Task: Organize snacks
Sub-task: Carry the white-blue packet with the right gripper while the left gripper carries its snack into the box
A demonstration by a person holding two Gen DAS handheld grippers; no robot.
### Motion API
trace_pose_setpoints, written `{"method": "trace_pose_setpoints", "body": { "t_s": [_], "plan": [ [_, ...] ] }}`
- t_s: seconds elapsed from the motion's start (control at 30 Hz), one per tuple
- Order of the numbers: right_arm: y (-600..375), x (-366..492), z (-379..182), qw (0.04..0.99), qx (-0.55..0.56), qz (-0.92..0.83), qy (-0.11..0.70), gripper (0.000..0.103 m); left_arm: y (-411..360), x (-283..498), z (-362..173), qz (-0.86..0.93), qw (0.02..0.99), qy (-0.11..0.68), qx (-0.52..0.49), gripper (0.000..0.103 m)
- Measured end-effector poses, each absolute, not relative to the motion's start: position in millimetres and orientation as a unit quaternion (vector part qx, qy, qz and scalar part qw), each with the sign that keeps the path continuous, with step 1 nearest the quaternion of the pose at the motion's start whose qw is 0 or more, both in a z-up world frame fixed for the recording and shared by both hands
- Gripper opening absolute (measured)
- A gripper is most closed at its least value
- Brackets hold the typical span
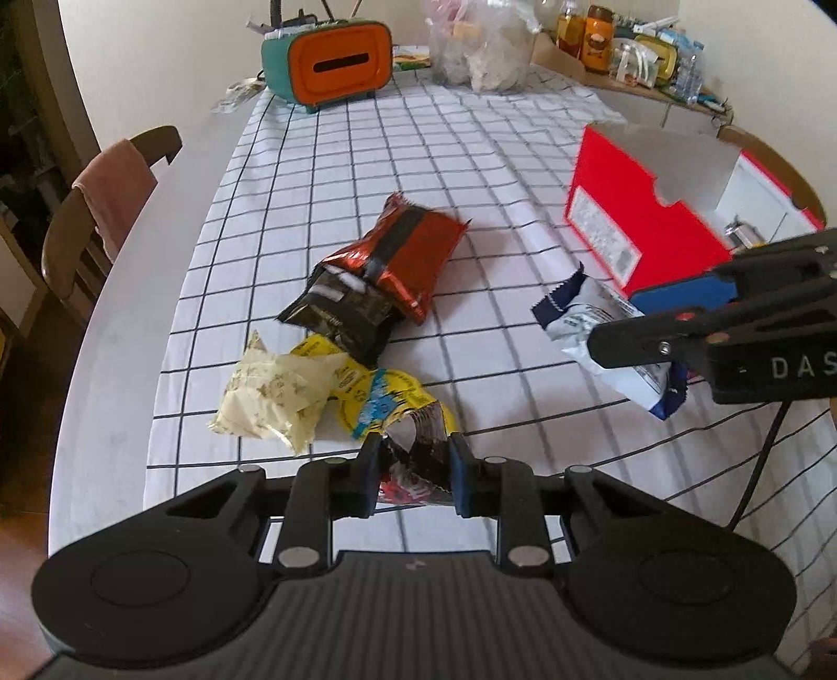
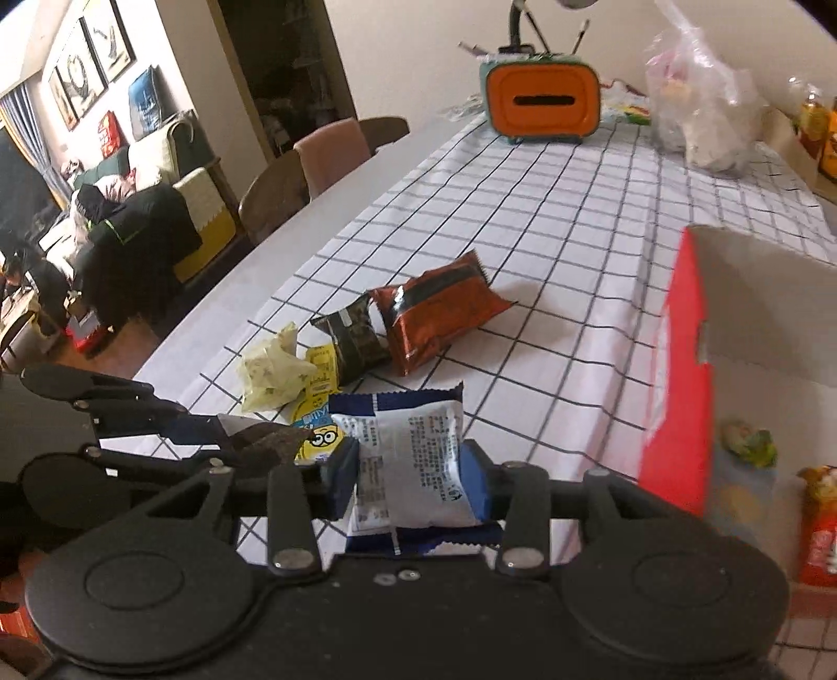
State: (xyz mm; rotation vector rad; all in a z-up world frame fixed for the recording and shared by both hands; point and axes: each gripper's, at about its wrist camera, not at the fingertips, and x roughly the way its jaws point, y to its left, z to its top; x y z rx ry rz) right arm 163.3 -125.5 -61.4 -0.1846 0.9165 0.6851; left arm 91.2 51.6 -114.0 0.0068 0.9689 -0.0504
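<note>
My left gripper [image 1: 413, 473] is shut on a dark crinkled snack packet [image 1: 418, 460] and holds it just above the checked tablecloth [image 1: 418, 172]. My right gripper [image 2: 410, 478] is shut on a blue and white snack packet [image 2: 413, 460], lifted off the cloth; the same packet [image 1: 601, 335] shows at the right of the left wrist view. A pale yellow packet [image 1: 274, 400], a yellow cartoon packet [image 1: 376, 397], a black packet [image 1: 340, 311] and an orange-red packet [image 1: 413, 251] lie in a cluster mid-table. The open red box [image 1: 643, 219] stands at right.
An orange and teal tissue box [image 1: 335, 60] and clear plastic bags [image 1: 481, 47] stand at the far end. Bottles and clutter [image 1: 628, 47] fill the back right. Wooden chairs [image 1: 104, 209] line the left edge. Several snacks [image 2: 748, 444] lie inside the box.
</note>
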Motion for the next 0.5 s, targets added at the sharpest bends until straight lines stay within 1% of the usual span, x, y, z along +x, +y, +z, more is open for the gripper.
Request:
{"method": "trace_pose_setpoints", "body": {
  "t_s": [0.5],
  "plan": [
    [-204, 157, -9, 0.870, -0.055, 0.285, 0.400, 0.041, -12, 103, -54, -0.061, 0.904, 0.423, 0.002, 0.025]
  ]
}}
